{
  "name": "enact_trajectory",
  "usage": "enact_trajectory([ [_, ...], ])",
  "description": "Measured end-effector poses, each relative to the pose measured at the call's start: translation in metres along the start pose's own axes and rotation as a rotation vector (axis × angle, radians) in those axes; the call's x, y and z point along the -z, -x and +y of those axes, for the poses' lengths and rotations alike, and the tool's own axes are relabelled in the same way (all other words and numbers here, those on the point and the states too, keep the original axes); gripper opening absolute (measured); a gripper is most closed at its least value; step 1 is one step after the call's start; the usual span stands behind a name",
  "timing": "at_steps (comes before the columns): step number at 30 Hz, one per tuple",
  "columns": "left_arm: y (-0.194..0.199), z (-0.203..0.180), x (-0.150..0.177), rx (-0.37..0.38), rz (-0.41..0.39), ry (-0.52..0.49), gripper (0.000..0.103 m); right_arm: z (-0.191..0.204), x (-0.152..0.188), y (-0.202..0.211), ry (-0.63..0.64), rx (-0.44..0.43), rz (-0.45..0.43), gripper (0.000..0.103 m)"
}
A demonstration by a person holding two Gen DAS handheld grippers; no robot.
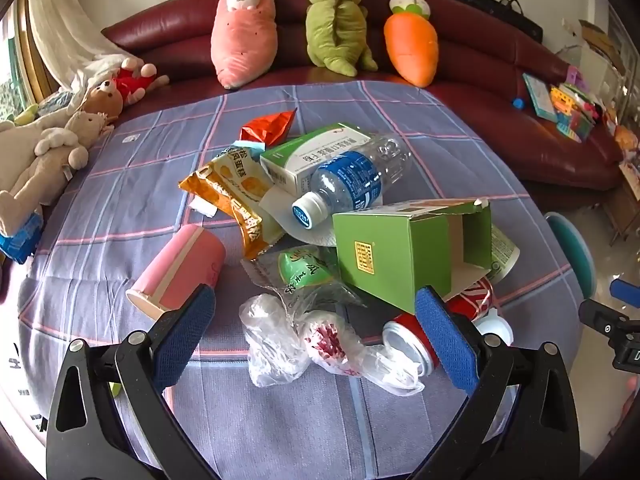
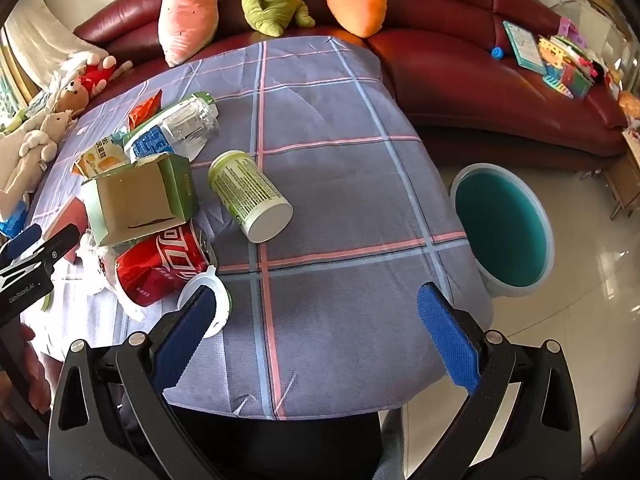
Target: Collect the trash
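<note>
Trash lies piled on the checked cloth of the table (image 1: 120,200): a pink paper cup (image 1: 180,270), a yellow snack bag (image 1: 228,192), a plastic water bottle (image 1: 352,178), an open green box (image 1: 404,248), a crumpled clear bag (image 1: 316,340), a red cola can (image 1: 416,340) and a green-labelled cup (image 2: 248,194). My left gripper (image 1: 316,332) is open above the clear bag, touching nothing. My right gripper (image 2: 318,332) is open and empty over bare cloth near the table's front right; a white lid (image 2: 208,304) lies by its left finger. A teal bin (image 2: 504,228) stands on the floor right of the table.
A red sofa (image 1: 520,80) curves behind the table with plush toys: pink (image 1: 242,28), green (image 1: 336,20), carrot (image 1: 412,36). More stuffed animals (image 1: 48,152) sit at the left edge. Books and toys (image 1: 560,100) lie on the sofa's right.
</note>
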State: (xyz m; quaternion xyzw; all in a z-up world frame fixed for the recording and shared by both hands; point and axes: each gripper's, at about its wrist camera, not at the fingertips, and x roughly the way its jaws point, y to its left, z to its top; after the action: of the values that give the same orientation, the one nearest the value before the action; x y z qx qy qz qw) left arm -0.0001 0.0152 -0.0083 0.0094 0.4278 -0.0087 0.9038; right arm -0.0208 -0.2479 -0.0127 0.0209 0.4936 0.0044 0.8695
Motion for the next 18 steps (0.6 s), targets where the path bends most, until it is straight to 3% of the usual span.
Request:
enact_trajectory([
  [18, -0.003, 0.0004, 0.0005, 0.03, 0.001, -0.024, 0.1, -0.0032, -0.0042, 0.0002, -0.037, 0.01, -0.012, 0.097],
])
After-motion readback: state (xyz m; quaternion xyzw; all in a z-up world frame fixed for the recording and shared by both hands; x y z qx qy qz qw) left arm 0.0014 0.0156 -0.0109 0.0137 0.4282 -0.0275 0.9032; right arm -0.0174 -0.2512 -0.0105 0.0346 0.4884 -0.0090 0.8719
